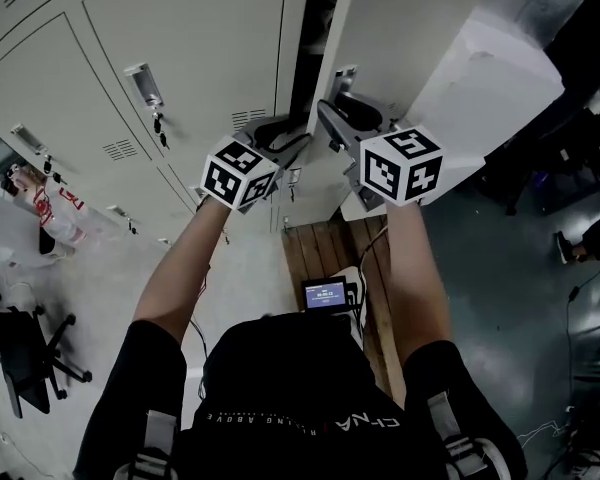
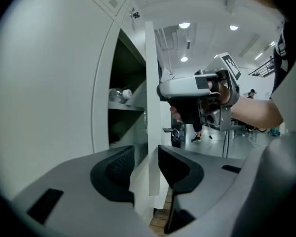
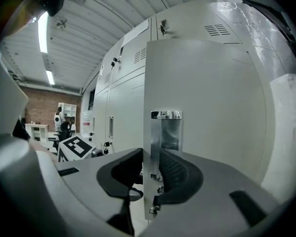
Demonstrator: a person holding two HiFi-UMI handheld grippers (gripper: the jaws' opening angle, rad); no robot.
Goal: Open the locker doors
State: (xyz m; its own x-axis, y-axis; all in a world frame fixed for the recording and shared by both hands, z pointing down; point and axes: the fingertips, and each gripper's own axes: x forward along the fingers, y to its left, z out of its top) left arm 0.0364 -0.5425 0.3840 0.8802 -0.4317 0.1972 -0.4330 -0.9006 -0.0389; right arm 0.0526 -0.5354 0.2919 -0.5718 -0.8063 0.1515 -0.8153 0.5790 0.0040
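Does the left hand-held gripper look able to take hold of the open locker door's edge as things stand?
Probably yes. The left hand-held gripper has its jaws apart astride the door at its edge, with nothing else between them; the right hand-held gripper, at the handle, is clear of it.

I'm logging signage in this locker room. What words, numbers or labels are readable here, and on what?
Nothing reads clearly.
Small screen: digits too small.
Print across the person's dark shirt: upside down, blurred.
Red print on something white, far left: blurred.
Marker cubes: patterns only.
Locker door: no readable label.
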